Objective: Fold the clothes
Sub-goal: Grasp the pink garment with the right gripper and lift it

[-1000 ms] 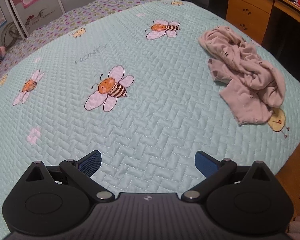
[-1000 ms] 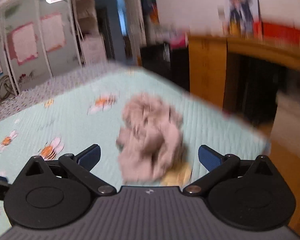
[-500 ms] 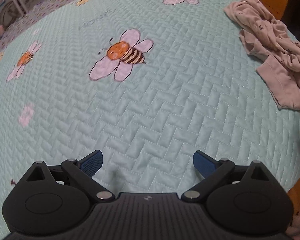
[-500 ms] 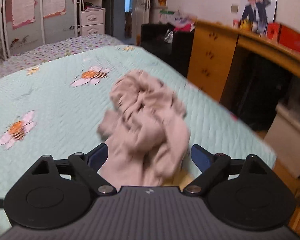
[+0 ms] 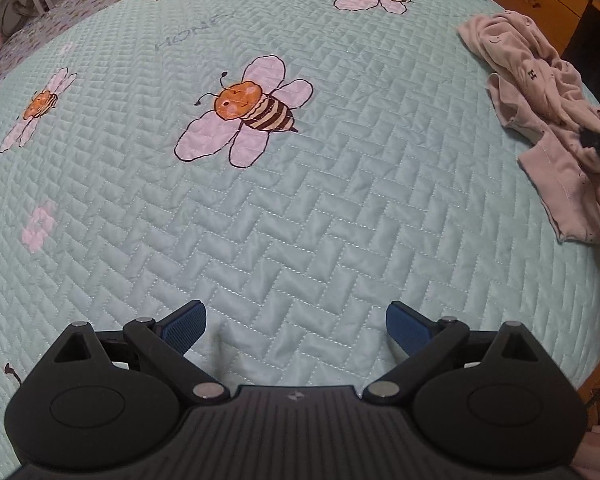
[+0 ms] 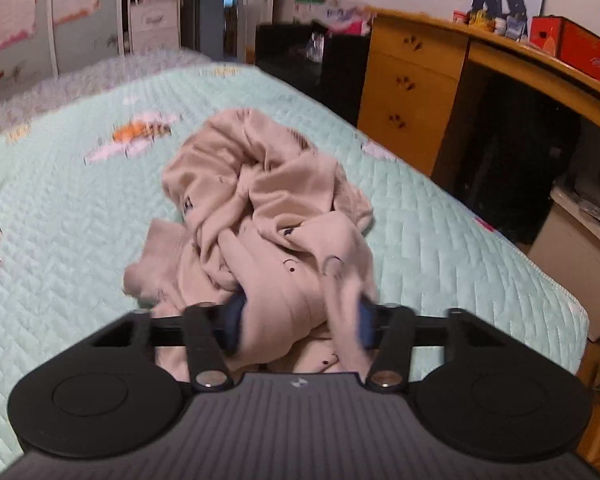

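Observation:
A crumpled beige garment (image 6: 268, 208) with small dark prints lies in a heap near the right edge of the mint quilted bedspread (image 6: 60, 216). My right gripper (image 6: 300, 320) is at the heap's near end. Its jaws are closing, and a thick fold of the cloth fills the gap, with both blue pads pressed into it. In the left wrist view the same garment (image 5: 540, 120) lies at the far right, and one black finger (image 5: 599, 143) of the right gripper reaches into it. My left gripper (image 5: 296, 320) hangs open over bare bedspread (image 5: 340, 208), far left of the garment.
A wooden desk with drawers (image 6: 412, 92) and a dark cabinet (image 6: 300, 64) stand just past the bed's right edge. A pale box (image 6: 580, 272) sits on the floor beside the bed. A large bee print (image 5: 248, 112) marks the quilt's middle.
My right gripper came down and forward onto the garment, and its jaws went from wide apart to closed around a fold. My left gripper dropped closer to the quilt and stayed open.

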### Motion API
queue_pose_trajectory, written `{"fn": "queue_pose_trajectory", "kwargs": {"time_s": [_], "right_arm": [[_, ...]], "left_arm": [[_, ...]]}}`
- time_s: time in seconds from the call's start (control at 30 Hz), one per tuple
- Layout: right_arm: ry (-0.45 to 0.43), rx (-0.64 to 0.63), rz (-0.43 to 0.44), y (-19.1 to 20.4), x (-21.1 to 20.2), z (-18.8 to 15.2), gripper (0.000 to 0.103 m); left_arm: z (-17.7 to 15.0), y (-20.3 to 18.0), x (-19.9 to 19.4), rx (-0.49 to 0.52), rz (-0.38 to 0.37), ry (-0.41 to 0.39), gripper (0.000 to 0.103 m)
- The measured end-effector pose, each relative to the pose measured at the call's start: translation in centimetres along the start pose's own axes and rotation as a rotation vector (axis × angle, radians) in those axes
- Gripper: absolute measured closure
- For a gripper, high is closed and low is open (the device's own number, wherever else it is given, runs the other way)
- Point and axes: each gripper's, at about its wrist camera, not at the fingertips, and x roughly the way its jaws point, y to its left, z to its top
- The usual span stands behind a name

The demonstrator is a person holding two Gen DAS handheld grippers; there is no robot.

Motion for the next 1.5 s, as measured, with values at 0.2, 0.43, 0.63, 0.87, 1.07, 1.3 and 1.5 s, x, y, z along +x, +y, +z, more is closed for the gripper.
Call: {"fn": "queue_pose_trajectory", "kwargs": {"time_s": [0.2, 0.43, 0.63, 0.87, 1.07, 1.3, 1.5], "right_arm": [[-0.044, 0.053, 0.031, -0.9, -1.0, -0.4, 0.070], [-0.057, 0.068, 0.092, 0.0, -1.8, 0.0, 0.070], [-0.054, 0.071, 0.185, 1.2, -3.6, 0.2, 0.070], [-0.043, 0.055, 0.265, 2.9, -5.4, -0.2, 0.070], [-0.025, 0.016, 0.345, 4.6, -6.8, -1.2, 0.070], [0.042, 0.022, 0.634, 6.2, -9.3, -1.3, 0.070], [0.183, -0.115, 0.679, 6.9, -9.8, -4.5, 0.063]], "left_arm": [[0.0, 0.2, -0.4, -0.010, -0.040, -0.013, 0.007], [0.1, 0.2, -0.9, -0.008, -0.061, -0.032, 0.007], [0.2, 0.6, -1.5, -0.008, -0.063, -0.055, 0.007], [0.4, 1.1, -2.3, -0.002, -0.039, -0.091, 0.007], [0.5, 1.2, -3.0, 0.012, -0.003, -0.135, 0.007], [0.5, 2.7, -3.1, -0.022, -0.037, -0.137, 0.007], [0.5, 2.9, -3.4, -0.014, -0.019, -0.156, 0.007]]}}
